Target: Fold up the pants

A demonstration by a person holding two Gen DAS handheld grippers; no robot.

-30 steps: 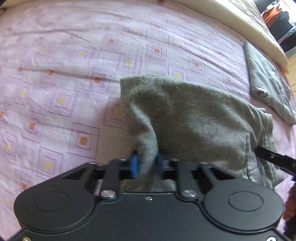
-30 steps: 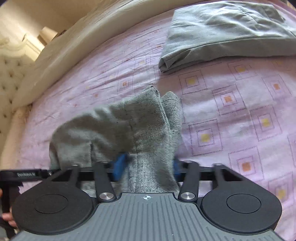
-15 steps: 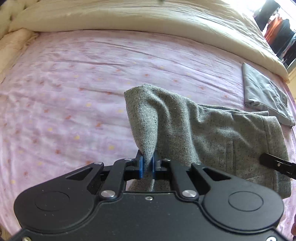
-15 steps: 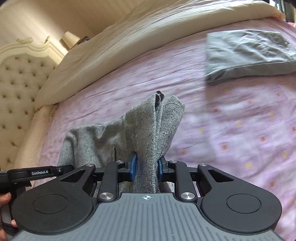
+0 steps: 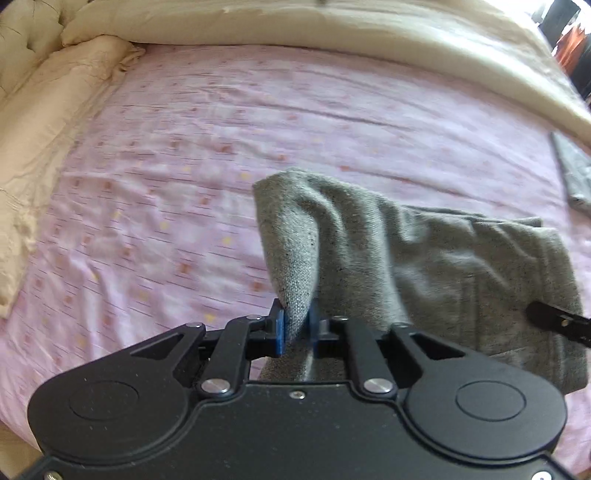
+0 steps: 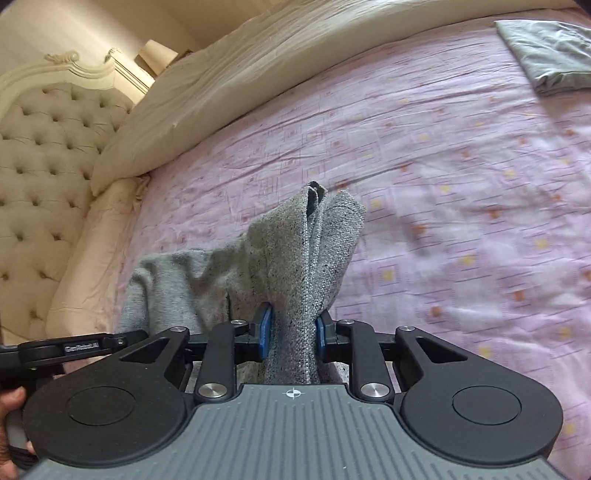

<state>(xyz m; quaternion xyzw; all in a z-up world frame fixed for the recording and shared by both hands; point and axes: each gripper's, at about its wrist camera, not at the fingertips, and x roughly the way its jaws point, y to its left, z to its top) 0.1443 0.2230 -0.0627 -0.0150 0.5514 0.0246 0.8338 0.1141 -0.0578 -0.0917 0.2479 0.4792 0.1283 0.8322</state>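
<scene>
Both tongs, left [image 5: 295, 328] and right [image 6: 291, 328], hold the pants [image 5: 424, 266], their jaws opening. The fold is being carried over the bed [image 5: 184, 166]. Next I would lay the edge down flat.

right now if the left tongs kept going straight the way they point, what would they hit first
The grey pants, a fold already between the opening left tongs. Straight beyond it, most likely the pink bedsheet, well short of the cream duvet; depth is hard to judge.

The left tongs [image 5: 295, 329] and the right tongs [image 6: 291, 329] both point steeply downward, blue pads [image 6: 264, 330] pinching grey fabric, jaws on each easing open.
</scene>
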